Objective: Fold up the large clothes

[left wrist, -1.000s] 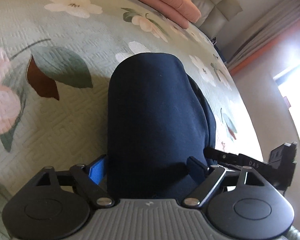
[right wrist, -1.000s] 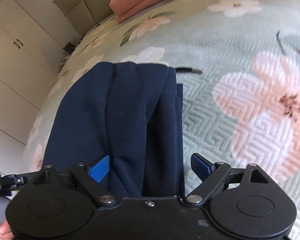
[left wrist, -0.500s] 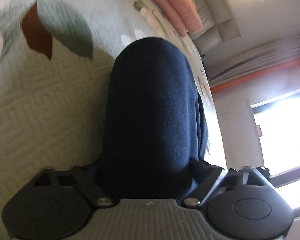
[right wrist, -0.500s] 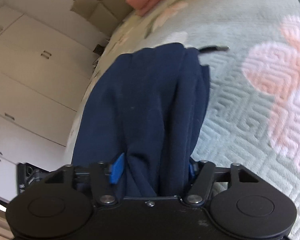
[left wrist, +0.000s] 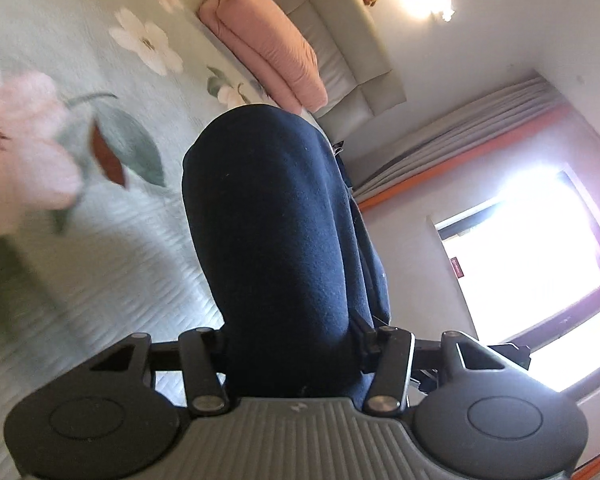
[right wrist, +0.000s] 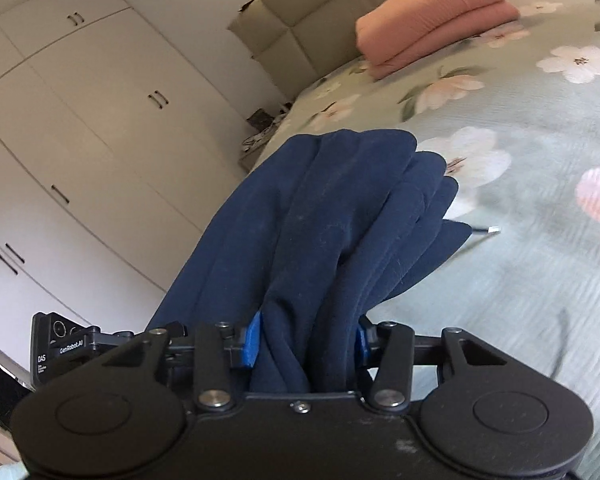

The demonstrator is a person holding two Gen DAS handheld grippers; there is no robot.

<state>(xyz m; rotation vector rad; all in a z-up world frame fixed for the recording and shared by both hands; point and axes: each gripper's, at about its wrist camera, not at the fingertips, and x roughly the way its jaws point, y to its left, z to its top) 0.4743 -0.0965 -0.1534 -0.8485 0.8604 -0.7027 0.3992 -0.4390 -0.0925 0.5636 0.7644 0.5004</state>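
Observation:
A folded navy blue garment (left wrist: 276,232) fills the middle of the left wrist view and hangs forward over the floral bedspread (left wrist: 60,40). My left gripper (left wrist: 292,344) is shut on its near edge, fingers mostly hidden by cloth. In the right wrist view the same navy garment (right wrist: 320,216) bunches in several folds. My right gripper (right wrist: 306,344) is shut on it, with the blue pads (right wrist: 252,340) pressing the cloth from both sides. A drawstring tip (right wrist: 490,230) pokes out to the right. The garment is lifted off the bed.
A folded pink blanket (left wrist: 260,44) lies at the head of the bed by the padded headboard (left wrist: 340,48); it also shows in the right wrist view (right wrist: 436,8). White wardrobe doors (right wrist: 80,120) stand to the left. A bright window (left wrist: 532,272) and curtains are on the right.
Both grippers have closed on the navy garment and lifted it off the bedspread. The views have tilted up toward the headboard and walls.

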